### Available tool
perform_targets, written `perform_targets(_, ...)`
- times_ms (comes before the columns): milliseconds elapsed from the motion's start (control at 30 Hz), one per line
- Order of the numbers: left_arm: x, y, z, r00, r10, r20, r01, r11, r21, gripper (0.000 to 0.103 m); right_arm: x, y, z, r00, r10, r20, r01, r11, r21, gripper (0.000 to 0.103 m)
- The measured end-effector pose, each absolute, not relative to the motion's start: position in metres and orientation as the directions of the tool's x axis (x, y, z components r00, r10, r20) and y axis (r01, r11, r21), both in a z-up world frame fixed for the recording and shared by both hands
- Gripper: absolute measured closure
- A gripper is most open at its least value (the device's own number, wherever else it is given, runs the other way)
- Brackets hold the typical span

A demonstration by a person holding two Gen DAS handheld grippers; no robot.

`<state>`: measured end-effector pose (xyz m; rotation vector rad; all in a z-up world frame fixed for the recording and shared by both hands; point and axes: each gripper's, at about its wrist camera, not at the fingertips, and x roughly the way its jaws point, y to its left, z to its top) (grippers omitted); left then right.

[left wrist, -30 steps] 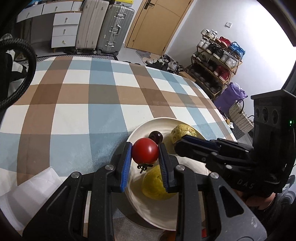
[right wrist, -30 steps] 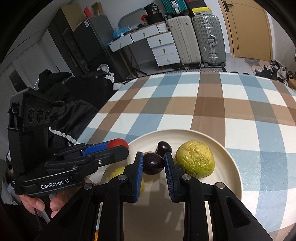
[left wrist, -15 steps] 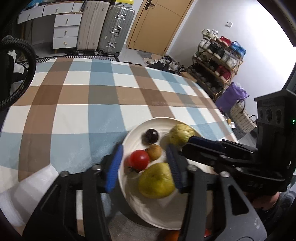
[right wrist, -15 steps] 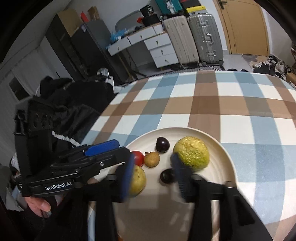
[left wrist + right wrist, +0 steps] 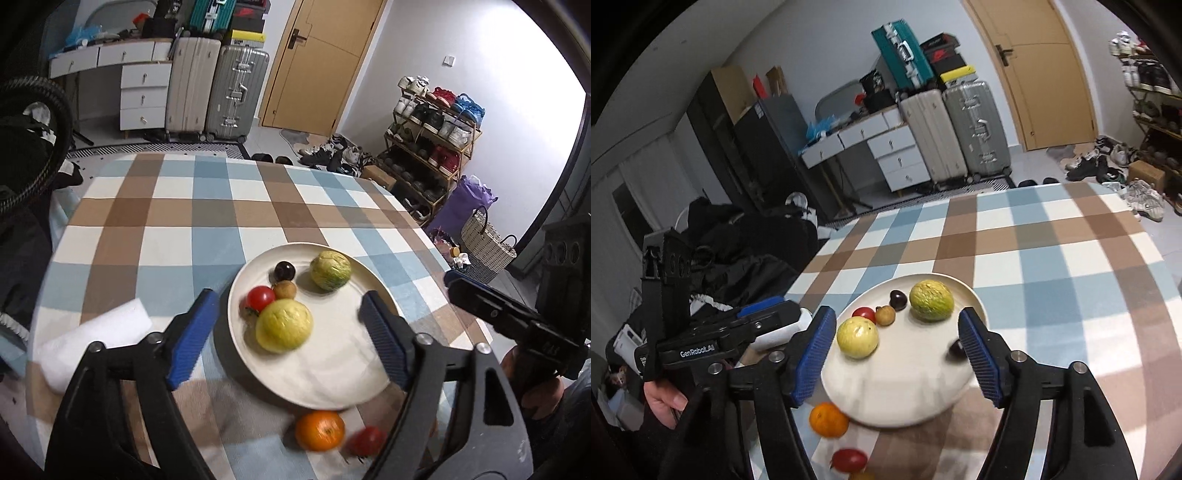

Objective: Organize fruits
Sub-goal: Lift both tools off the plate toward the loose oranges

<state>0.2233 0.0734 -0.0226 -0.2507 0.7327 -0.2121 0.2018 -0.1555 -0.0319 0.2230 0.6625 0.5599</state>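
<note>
With both sets of fingers wide and empty, lower the left gripper (image 5: 286,338) over the orange (image 5: 320,430) on the worktop (image 5: 170,240), close gently, then carry it to the plate (image 5: 332,373).

Near half of the plate (image 5: 332,373) is lying bare, open for entry. Yellow fruit (image 5: 283,325), tomato (image 5: 259,298) and green fruit (image 5: 330,270) are crowding its far side. An orange (image 5: 319,430) is sitting off the near rim.

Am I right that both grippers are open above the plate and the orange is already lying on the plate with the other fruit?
Not quite: the orange lies on the tablecloth just off the plate's near rim, as the left wrist view shows. The rest holds: the left gripper and the right gripper are both open above the plate.
</note>
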Motion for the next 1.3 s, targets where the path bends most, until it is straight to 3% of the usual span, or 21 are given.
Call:
perform_targets(633, 0.105, 0.030, -0.018, 0.760, -0.238, -0.604, 0.097, 0.962, -0.257, 0.016, 0.076, -0.187, -0.015, 0.782, 0.499, -0.373, -0.427, 0.865, 0.262, 0.001)
perform_targets(767, 0.093, 0.027, -0.023, 0.770, -0.221, -0.598, 0.076, 0.963, -0.258, 0.002, 0.063, -0.190, -0.017, 0.788, 0.489, -0.375, -0.417, 0.871, 0.260, 0.000)
perform_targets(967, 0.069, 0.020, -0.031, 0.793, -0.197, -0.577, 0.070, 0.970, -0.234, 0.001, 0.049, -0.188, -0.029, 0.787, 0.472, -0.396, -0.402, 0.881, 0.252, 0.000)
perform_targets(1300, 0.054, 0.011, -0.062, 0.766, -0.167, -0.620, 0.059, 0.980, -0.192, 0.001, 0.058, -0.180, -0.078, 0.715, 0.449, -0.535, -0.361, 0.893, 0.267, 0.000)
